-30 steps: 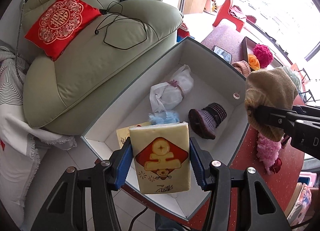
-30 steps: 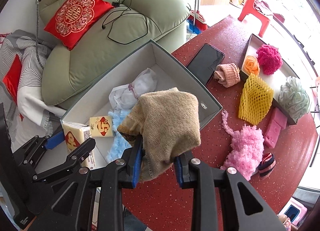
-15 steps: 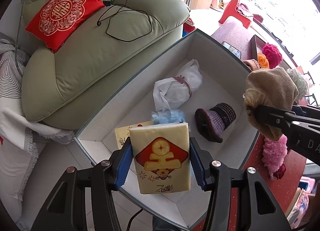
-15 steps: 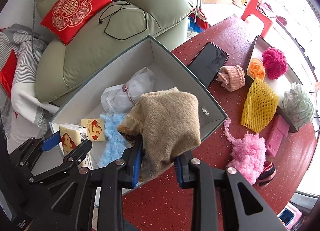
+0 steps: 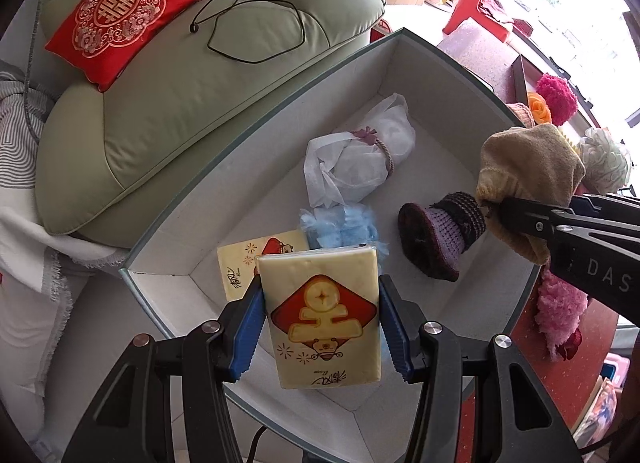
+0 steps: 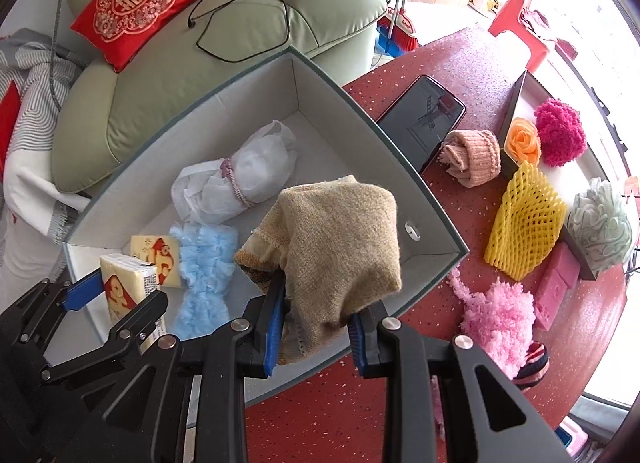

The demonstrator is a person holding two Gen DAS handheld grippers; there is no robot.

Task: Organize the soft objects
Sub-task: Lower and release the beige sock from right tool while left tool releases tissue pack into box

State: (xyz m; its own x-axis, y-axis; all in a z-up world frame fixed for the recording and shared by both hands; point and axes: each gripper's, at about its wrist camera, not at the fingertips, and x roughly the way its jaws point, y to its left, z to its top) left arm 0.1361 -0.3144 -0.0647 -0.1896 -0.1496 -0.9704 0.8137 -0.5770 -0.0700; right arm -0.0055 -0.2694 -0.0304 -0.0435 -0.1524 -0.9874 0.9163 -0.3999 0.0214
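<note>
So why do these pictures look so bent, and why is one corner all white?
Left wrist view: a fisheye lens curves the box rim, black corners frame the circle, and the window top right is blown out. Right wrist view: same bending on the box, glare washes out the window side, while the beige cloth near the lens stays sharp.

left claw (image 5: 320, 323): bottom centre of left wrist view, pointing steeply down, blue pads clamped on tissue pack (image 5: 320, 315) | right claw (image 6: 316, 319): bottom centre of right wrist view, pointing down, closed on tan cloth (image 6: 336, 239)
</note>
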